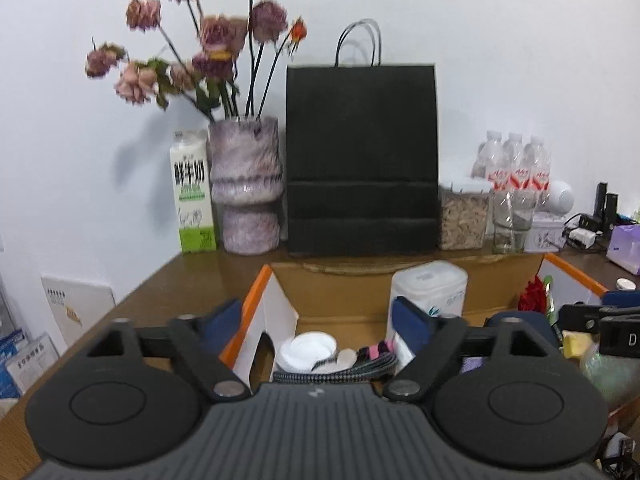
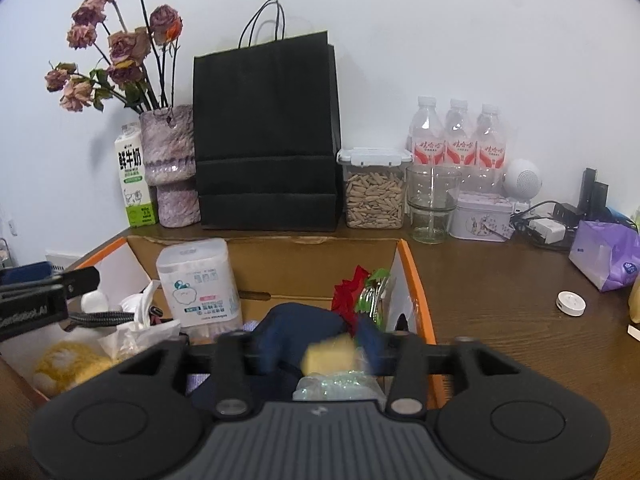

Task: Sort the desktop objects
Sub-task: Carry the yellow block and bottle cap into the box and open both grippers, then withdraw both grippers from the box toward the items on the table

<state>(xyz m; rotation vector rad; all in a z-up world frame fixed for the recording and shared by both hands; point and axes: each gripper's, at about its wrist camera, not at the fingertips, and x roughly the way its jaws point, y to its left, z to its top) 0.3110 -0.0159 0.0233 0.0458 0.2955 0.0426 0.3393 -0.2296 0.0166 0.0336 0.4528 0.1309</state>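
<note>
Both grippers hover over an open cardboard box with orange-edged flaps, standing on a brown desk.

The left gripper has its jaws spread wide with nothing between the pads; below the gap lie a white lid and a braided cable.

The right gripper is partly open, and a blurred yellow object shows between its blue pads; whether they touch it cannot be told.

Inside the box a white canister stands upright, with a red-and-green item against the right flap.

Behind the box, along the wall: a milk carton, a vase of dried flowers, a black paper bag, a nut container, a glass and water bottles.
</note>
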